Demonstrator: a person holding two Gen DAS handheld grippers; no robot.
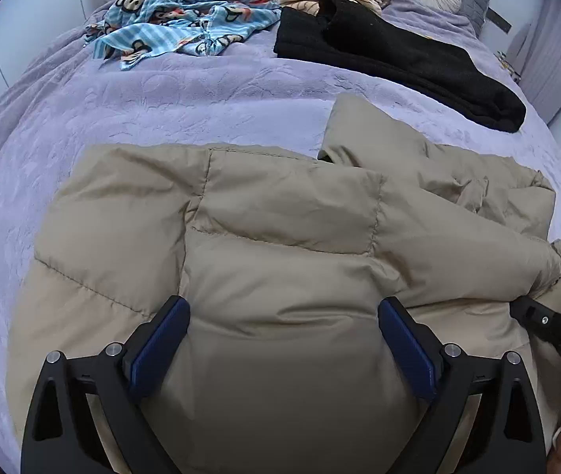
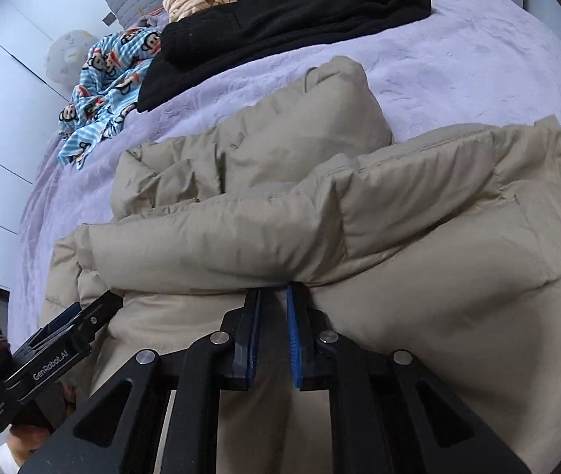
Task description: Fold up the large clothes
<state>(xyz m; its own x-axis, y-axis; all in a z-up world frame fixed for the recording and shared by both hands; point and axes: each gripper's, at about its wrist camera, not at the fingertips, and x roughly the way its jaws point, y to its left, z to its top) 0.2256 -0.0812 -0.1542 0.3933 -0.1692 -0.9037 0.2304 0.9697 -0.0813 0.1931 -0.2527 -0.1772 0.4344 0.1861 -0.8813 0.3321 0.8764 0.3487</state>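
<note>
- "GenRobot.AI" is showing in white on the black body of the left gripper (image 2: 83, 318).
- White letters "DA" are showing, cut off, on the right gripper (image 1: 533, 312).

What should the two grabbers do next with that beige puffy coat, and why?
Probably the left gripper should close on the beige coat. Its jaws stand wide open over the fabric, while the right gripper looks already pinched on a fold, so both could lift together.
</note>
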